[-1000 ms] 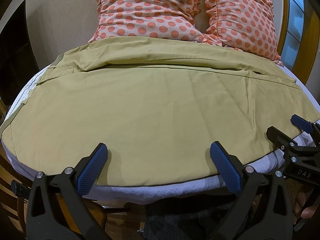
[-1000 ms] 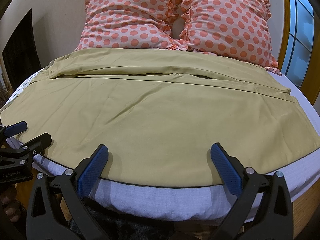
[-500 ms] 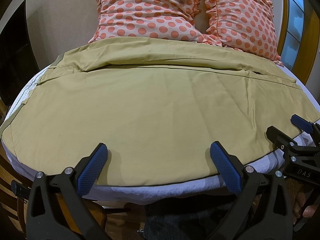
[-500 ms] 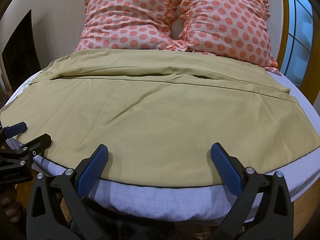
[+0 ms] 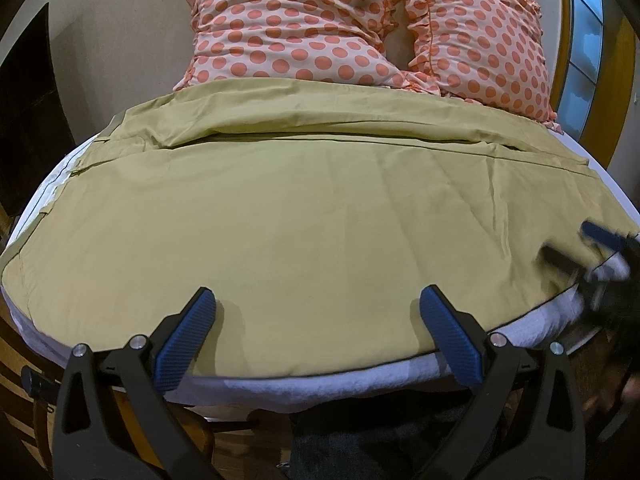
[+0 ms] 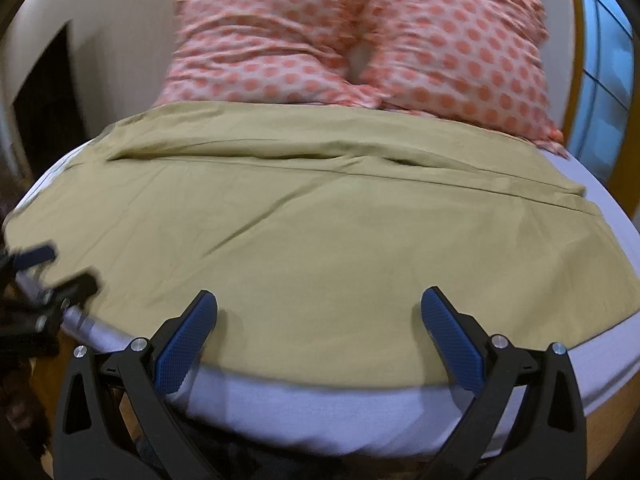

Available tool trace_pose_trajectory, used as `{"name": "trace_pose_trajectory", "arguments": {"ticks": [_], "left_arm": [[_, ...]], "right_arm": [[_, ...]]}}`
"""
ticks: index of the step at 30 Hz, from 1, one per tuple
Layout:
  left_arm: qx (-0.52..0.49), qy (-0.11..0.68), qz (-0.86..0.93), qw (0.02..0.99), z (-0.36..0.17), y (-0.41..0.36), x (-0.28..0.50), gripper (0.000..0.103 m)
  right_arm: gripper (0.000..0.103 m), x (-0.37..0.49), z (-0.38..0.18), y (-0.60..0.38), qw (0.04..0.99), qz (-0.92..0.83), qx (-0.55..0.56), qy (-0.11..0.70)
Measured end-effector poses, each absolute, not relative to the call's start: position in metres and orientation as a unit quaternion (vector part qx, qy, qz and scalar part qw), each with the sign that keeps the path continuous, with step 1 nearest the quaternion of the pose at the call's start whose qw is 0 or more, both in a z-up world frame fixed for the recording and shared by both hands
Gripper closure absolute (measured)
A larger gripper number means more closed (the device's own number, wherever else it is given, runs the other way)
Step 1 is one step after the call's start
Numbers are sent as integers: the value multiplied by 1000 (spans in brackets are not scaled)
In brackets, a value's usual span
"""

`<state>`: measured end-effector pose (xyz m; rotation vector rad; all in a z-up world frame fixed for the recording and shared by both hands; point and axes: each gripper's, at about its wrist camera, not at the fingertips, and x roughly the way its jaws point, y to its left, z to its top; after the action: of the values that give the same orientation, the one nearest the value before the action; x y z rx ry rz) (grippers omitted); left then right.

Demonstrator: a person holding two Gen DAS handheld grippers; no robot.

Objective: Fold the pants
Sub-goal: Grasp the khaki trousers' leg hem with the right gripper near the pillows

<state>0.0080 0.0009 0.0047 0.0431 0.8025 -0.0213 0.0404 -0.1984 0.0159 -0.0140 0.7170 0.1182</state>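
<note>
pants: i see the olive-green pants [image 5: 304,216] spread flat and wide over the bed, they cover most of the top. a long fold runs across the far part, just before the pillows. the near hem has a thin dark edge and it lies close to the near border of the mattress.
bed: the white sheet [image 5: 280,388] shows as a narrow band under the near hem, and also at the left and right sides.
pillows: two pink pillows with orange dots [image 5: 288,28] stand against the wall at the far end, they touch each other, and the far edge of the pants reaches their base.
left gripper: my left gripper [image 5: 316,316] hovers at the near hem, its two blue pads are wide apart and there is only cloth between them, nothing is pinched. in the right camera i see it [image 6: 52,272] at the left corner of the pants, blurred.
right gripper: my right gripper [image 6: 318,316] is also released, the blue pads are far from each other above the near hem, they hold nothing. in the left camera it [image 5: 580,252] appears at the right corner of the pants, blurred, so i cannot tell if it touches the cloth.
window: a window with blue glass [image 5: 584,32] in a wooden frame is at the right of the pillows.
</note>
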Motion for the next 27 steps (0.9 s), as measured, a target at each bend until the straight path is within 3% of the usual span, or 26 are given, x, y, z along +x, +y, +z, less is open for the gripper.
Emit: {"name": "trace_pose_trajectory", "arguments": {"ticks": [4,8,10,13,20,21,23,24,27], "left_arm": [[31,367,17,930,21,14,20,2],[12,350,17,936,37,22,38,2],[5,349,14,937,40,24,50,2],[8,350,15,937,40,24,63,2],[33,340,15,940,40,21,82,2],[34,339,15,940,39,21,84,2],[31,336,15,941,39,22,87,2],[27,336,15,941,39,23,89,2],[3,334,8,942,40,29,90,2]], "right_arm": [[1,85,66,-260,944,-13,51,326],[4,188,91,-342,915,-114,131,363],[24,237,83,-373,889,-156,166,397],[34,307,57,-416,839,-220,235,439],[34,397,19,-450,792,-328,242,454],[38,401,18,-447,796,-340,217,451],[62,403,13,-442,813,-336,178,440],[79,399,12,-441,824,-327,170,430],[97,377,10,-448,849,-282,195,402]]}}
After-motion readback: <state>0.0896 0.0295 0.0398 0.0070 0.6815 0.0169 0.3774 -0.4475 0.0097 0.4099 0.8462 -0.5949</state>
